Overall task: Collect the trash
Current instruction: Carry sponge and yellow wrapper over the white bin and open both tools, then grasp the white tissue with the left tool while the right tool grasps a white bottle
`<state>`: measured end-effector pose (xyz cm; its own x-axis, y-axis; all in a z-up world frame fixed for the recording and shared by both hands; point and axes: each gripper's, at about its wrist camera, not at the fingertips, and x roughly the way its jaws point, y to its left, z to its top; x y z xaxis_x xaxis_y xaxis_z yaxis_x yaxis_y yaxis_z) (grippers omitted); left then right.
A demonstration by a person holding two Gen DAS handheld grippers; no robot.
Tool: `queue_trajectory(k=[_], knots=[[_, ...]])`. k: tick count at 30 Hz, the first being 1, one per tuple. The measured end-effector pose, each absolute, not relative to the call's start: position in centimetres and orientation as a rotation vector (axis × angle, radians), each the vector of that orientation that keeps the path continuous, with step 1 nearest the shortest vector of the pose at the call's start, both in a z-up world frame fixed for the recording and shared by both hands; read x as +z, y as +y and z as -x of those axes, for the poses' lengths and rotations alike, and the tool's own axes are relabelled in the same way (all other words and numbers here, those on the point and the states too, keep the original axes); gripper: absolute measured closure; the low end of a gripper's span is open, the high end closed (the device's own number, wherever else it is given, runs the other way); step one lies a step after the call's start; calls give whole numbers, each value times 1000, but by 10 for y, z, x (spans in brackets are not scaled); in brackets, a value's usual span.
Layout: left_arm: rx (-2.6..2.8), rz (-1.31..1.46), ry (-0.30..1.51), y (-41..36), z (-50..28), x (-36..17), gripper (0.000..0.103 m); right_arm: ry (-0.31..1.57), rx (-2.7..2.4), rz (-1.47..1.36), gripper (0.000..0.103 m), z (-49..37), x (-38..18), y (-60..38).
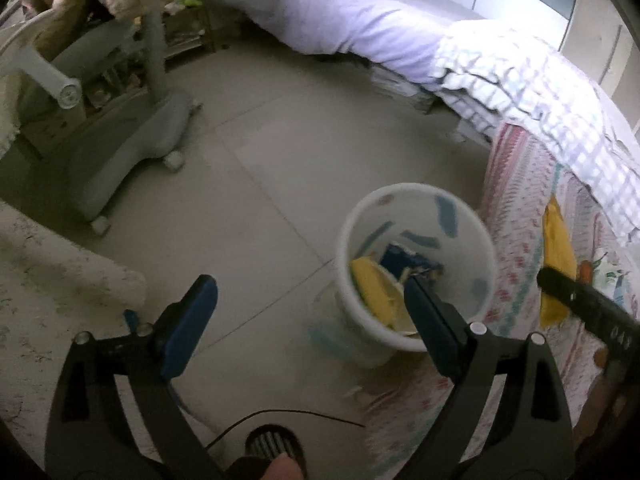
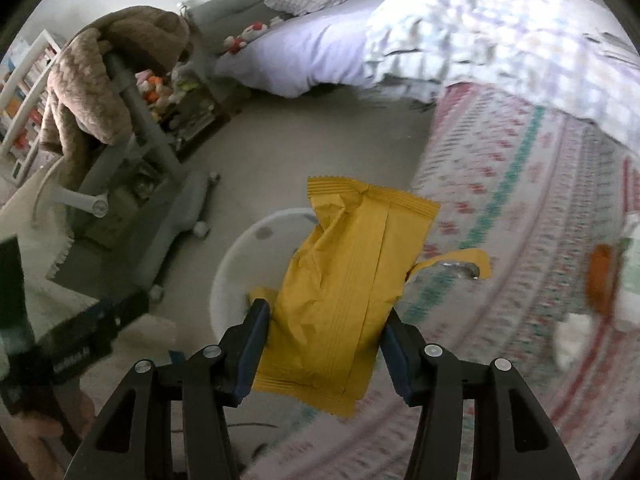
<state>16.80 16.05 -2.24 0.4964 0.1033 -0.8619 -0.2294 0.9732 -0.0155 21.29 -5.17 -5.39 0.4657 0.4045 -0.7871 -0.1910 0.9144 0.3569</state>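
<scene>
1. right tongs (image 2: 324,340) are clamped on a yellow wrapper (image 2: 344,292), which hangs just above the white bin (image 2: 240,252)
2. left tongs (image 1: 312,320) are spread wide with nothing in them, bin (image 1: 416,256) right ahead, more yellow trash (image 1: 376,292) inside it
3. patterned bedspread (image 2: 520,200) off to the right of both tongs

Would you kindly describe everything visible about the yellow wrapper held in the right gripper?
The yellow wrapper is a flat, crinkled, matte packet with serrated, ribbed end seals and a torn strip curling off its right side. The right gripper clamps its lower half between both fingers, holding it roughly upright over the white bin.
</scene>
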Motion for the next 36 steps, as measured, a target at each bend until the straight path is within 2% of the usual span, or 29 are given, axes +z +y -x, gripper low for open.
queue_trajectory(k=[4,5,6,8,21,36], knots=[[216,156,1034,176,-163,-24,9,1030,388,-243,47,-222,-57,-36],[222,161,1031,180,-161,-24,9,1026,398,-253,40,-223,-57,-34],[225,164,1030,182,-161,-24,9,1018,412,-273,23,-225,-57,-32],[227,172,1030,186,-159,-25,9,1006,409,-298,10,-226,-55,-33],[146,217,1009,170,-156,-15,4,1014,274,-308,10,-205,-49,-97],[13,121,982,87,-158,-4,1,985,78,-333,10,-159,-30,-219]])
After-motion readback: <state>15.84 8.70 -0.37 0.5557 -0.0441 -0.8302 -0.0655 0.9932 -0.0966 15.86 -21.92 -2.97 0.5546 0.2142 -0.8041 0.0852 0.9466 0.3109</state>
